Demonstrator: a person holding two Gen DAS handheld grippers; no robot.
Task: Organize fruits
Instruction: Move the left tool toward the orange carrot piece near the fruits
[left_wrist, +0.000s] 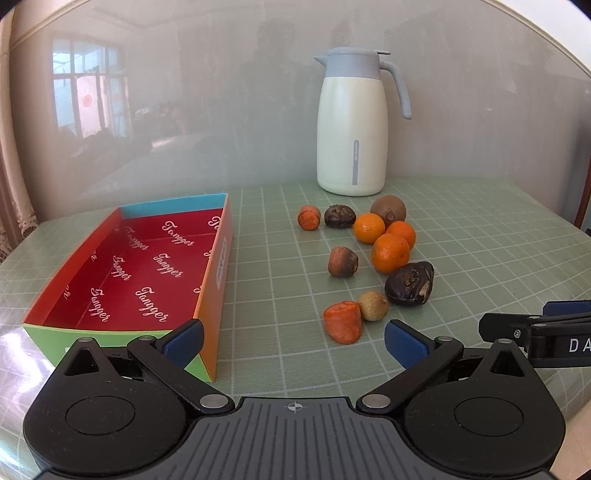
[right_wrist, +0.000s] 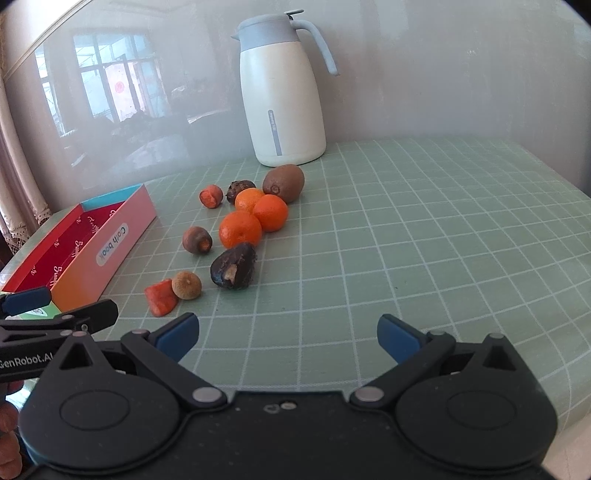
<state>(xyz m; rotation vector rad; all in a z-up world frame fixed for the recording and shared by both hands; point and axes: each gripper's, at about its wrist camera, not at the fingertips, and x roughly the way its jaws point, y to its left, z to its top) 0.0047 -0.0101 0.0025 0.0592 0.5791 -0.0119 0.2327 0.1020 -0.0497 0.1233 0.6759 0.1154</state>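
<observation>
You are holding both claws wide apart, gripping nothing | left claw (left_wrist: 293, 341) nearing orange wedge-shaped fruit piece (left_wrist: 342, 321) | risk: nudging the small round tan fruit (left_wrist: 373, 305) touching it, rolling across green gridded worktop (left_wrist: 480, 236)

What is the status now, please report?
Left gripper open, right gripper open, both empty. Fruits loose on table, none in red box. Path to nearest carrot piece clear.

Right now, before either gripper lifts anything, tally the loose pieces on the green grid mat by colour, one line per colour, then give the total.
Orange tangerines: 3
Orange-red chunks: 2
Dark, nearly black pieces: 2
Brown kiwi: 1
Brown piece with an orange end: 1
Tan round fruit: 1
Total: 10
</observation>
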